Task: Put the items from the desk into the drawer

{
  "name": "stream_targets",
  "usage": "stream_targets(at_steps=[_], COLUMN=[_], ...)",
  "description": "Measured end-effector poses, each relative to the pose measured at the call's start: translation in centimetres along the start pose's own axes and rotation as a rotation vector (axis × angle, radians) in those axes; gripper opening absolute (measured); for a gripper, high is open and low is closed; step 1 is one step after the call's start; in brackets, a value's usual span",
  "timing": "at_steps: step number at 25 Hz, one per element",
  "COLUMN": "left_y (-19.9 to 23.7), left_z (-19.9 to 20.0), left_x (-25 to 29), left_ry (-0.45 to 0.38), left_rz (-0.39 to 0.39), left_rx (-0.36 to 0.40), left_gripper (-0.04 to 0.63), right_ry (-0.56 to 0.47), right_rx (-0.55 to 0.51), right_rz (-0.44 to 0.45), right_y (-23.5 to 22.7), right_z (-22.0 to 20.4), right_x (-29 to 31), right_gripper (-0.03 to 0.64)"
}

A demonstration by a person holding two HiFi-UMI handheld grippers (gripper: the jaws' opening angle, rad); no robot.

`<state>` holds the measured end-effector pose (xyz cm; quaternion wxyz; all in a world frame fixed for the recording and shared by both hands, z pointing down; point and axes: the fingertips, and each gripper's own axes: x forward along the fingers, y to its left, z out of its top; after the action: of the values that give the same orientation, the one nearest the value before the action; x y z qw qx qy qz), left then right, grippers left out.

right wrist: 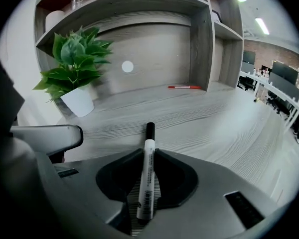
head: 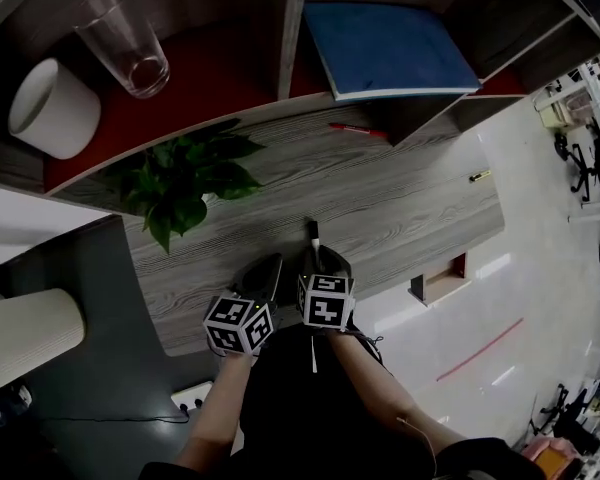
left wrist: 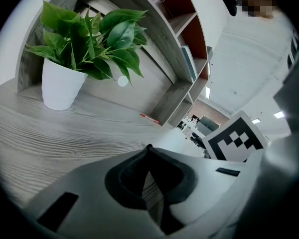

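My right gripper [right wrist: 148, 152] is shut on a white marker with a black cap [right wrist: 148, 173]; the cap sticks out past the jaw tips over the grey wood desk [right wrist: 224, 123]. The head view shows the marker [head: 314, 235] pointing away from me above the desk [head: 400, 208]. My left gripper [left wrist: 148, 148] is shut with nothing in it, just left of the right gripper [head: 320, 258] at the desk's near edge. A red pen [right wrist: 184, 87] lies at the back of the desk by the shelf upright; the head view shows the same red pen [head: 357, 129]. A small yellowish item [head: 479, 176] lies far right.
A potted plant [head: 185, 173] in a white pot [left wrist: 60, 86] stands on the desk's left. Shelves above hold a blue book [head: 385, 46], a glass [head: 130, 43] and a white cup [head: 52, 108]. An open drawer [head: 442, 280] shows below the desk's right edge.
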<state>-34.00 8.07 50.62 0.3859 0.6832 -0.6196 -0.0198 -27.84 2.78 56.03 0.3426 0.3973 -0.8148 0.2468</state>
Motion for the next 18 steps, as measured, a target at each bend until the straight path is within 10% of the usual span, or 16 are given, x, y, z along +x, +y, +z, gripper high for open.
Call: stream_targets(at_steps=[18], left_y=[-3.1], left_z=[0.1], left_x=[2.3], left_ry=[0.044], left_rz=[-0.045], left_rx=[0.064], left_gripper=[0.003], right_ry=[-0.047], right_rx=[0.065], right_rz=[0.051], right_y=[-2.6], right_z=[1.4], right_x=[-1.5], right_gripper=[0.078])
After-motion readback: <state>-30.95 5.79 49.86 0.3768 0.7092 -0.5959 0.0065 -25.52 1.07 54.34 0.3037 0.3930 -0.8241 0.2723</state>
